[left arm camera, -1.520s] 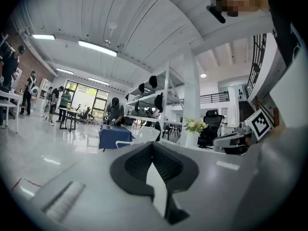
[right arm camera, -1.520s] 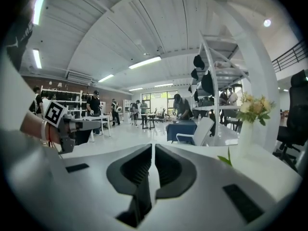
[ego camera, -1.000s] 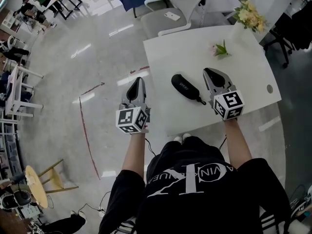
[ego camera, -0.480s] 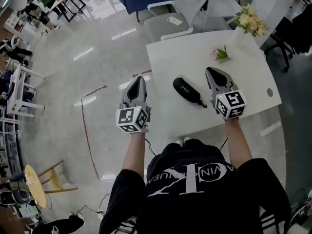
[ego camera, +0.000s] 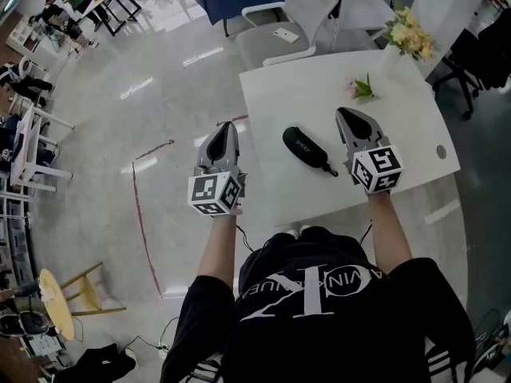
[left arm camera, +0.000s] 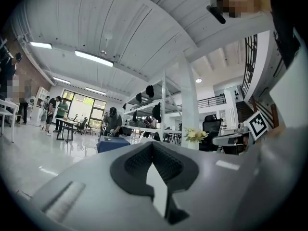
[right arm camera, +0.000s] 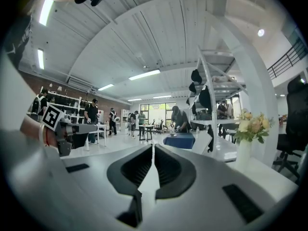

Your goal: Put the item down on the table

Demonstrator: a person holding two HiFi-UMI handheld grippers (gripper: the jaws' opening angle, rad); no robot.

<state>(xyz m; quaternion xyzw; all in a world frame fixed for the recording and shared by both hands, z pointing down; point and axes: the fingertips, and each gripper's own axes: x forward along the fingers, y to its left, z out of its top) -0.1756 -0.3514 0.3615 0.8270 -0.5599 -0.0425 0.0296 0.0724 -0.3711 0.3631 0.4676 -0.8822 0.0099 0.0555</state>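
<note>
A black glasses case [ego camera: 306,148] lies on the white table [ego camera: 399,110], with a short cord at its near end. My right gripper [ego camera: 342,114] hovers just right of the case, apart from it, jaws shut and empty; in the right gripper view the right gripper [right arm camera: 153,146] points level across the room. My left gripper [ego camera: 227,126] hangs over the floor beside the table's left edge, also shut with nothing in it. In the left gripper view the left gripper [left arm camera: 153,143] shows its tips meeting.
A pink flower sprig [ego camera: 361,87] lies on the table beyond the right gripper. A vase of yellow flowers [ego camera: 407,29] stands at the far right corner. A white chair [ego camera: 275,30] with a phone on it stands behind the table. A red tape line [ego camera: 140,206] marks the floor.
</note>
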